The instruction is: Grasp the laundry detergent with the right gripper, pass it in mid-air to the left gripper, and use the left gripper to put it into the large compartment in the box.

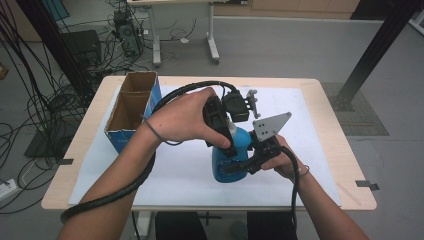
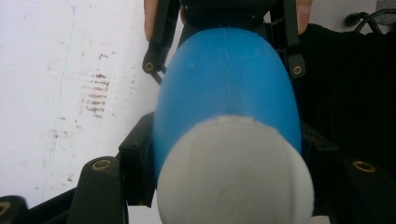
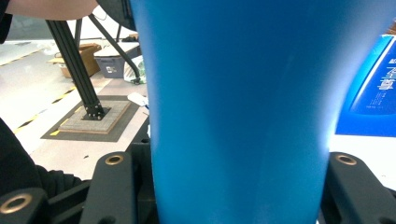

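On the table's left edge sat an open cardboard box (image 1: 131,107) with blue sides, well apart from the work. At mid-table a blue bottle (image 1: 231,159) with a white cap (image 2: 233,172) stood roughly upright on the white sheet (image 1: 310,150), held from two sides. Left gripper (image 1: 226,131) came down from above, jaws clamped on the neck just under the cap. Right gripper (image 1: 245,165) came in level from the right, jaws clamped on the lower body; its view showed blue wall (image 3: 238,112) wedged between both jaws.

Bottle looked like smooth moulded plastic: stiff, light, probably slick, not fragile. Body flared toward the base, so a grip there could creep; the narrow neck looked the safer hold. Contents couldn't be told, so weight was a guess.

Sheet was flat, with some brown smudges (image 2: 95,95) beside the bottle. Table was light wood (image 1: 350,165). Beyond it: grey floor, tangled cables (image 1: 30,115) at left, a black frame post (image 1: 372,52) at right.
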The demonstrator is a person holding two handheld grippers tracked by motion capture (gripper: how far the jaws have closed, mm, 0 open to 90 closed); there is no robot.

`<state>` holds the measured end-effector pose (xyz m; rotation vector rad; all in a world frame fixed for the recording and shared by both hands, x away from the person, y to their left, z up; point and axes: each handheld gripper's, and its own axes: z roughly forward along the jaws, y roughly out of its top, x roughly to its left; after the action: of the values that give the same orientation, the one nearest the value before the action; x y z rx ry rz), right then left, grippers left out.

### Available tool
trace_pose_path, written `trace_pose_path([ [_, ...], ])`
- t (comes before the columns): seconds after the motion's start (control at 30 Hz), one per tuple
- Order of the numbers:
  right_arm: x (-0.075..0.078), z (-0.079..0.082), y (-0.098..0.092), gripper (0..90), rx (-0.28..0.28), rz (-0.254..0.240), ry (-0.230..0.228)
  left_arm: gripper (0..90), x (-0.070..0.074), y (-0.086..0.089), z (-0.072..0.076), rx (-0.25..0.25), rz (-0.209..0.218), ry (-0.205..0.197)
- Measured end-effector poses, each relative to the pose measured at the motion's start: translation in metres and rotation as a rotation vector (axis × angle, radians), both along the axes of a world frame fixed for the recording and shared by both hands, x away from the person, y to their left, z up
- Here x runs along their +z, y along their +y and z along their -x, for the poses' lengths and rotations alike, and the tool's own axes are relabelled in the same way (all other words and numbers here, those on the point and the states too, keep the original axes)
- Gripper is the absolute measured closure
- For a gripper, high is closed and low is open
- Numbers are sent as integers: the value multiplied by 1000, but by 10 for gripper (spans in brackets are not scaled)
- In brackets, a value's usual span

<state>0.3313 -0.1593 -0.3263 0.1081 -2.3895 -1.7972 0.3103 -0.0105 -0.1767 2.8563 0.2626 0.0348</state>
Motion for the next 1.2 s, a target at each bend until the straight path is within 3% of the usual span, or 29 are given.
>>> trace_pose_path([
  [1.2, 1, 0, 2, 446, 2, -3, 0, 376, 1, 3, 1, 9, 1, -3],
])
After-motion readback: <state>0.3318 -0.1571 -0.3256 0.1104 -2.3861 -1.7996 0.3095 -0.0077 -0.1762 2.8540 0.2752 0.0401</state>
